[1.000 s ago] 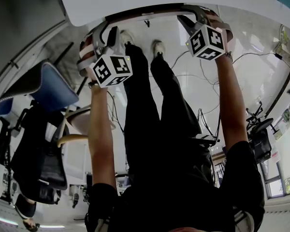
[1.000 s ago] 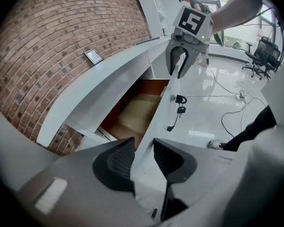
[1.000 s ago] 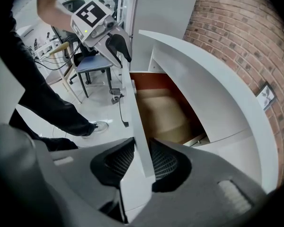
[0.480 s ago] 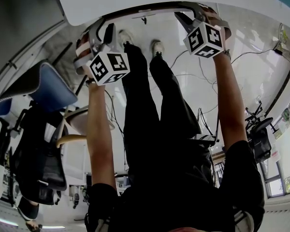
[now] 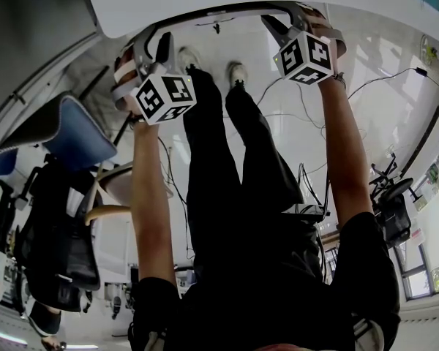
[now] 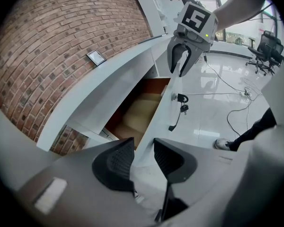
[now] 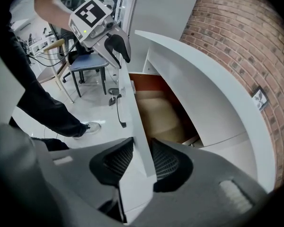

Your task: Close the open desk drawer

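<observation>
Two grippers sit on the white drawer front (image 6: 156,122), one toward each end. The drawer (image 6: 139,115) is open. Its tan floor and a red-brown inner wall show under the curved white desk top (image 6: 109,84), which stands against a brick wall (image 6: 57,46).

Left gripper (image 6: 143,156): jaws narrowly apart, astride the top edge of the drawer front, one pad inside and one outside. The panel fills most of the gap, with no firm clamp seen.

Right gripper (image 7: 141,159): same arrangement at the other end, panel between the pads. Its jaws have just been opening, and the pads stand just off the panel faces, not clamped.

Both grippers point down at a steep slant. In the head view the marker cubes face the camera and the arms are stretched forward.

A lock with a key (image 6: 181,98) and a dark hanging strap sits at mid-front, between the grippers.

The person faces the drawer, with black trousers (image 5: 238,159) and light shoes (image 5: 238,72) on the glossy white floor (image 5: 395,123). Cables (image 5: 293,115) trail across the floor on the right. A blue-seated chair (image 5: 73,130) stands on the left.
</observation>
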`<action>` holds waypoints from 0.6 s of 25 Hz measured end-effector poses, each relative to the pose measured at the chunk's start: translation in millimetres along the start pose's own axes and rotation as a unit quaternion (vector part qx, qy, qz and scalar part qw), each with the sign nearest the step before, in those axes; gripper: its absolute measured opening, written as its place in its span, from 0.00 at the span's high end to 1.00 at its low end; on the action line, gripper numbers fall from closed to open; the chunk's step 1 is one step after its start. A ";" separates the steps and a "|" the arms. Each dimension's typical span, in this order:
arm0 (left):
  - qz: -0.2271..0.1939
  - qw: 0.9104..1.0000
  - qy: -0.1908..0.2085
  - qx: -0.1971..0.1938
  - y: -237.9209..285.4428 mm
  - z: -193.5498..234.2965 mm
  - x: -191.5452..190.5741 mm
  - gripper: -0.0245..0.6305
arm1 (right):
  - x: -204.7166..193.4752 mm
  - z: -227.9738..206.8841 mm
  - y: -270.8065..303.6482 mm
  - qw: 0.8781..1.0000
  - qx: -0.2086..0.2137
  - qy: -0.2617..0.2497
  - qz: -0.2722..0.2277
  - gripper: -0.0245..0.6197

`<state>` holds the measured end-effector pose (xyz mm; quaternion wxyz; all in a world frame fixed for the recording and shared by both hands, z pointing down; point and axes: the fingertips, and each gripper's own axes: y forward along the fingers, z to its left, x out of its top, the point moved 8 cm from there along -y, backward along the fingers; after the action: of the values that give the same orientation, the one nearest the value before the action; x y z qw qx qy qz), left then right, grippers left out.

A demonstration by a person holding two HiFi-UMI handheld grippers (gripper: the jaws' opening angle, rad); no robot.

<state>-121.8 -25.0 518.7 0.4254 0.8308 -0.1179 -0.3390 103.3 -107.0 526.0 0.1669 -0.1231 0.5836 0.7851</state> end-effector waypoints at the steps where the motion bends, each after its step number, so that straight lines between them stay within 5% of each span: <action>1: 0.000 1.000 -0.002 0.001 0.4 -0.6 -0.7 0.73 | -0.1 1.2 0.2 1.000 -0.004 -0.002 0.000 0.77; 15: -0.010 0.999 -0.025 0.020 -9.4 -4.2 0.0 0.69 | 5.5 14.8 -12.9 0.998 -0.062 0.005 -0.033 0.68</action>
<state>-119.9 -16.6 513.0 0.4026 0.8315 -0.1271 -0.3611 103.5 -88.8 516.8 0.1822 -0.1565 0.5303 0.8131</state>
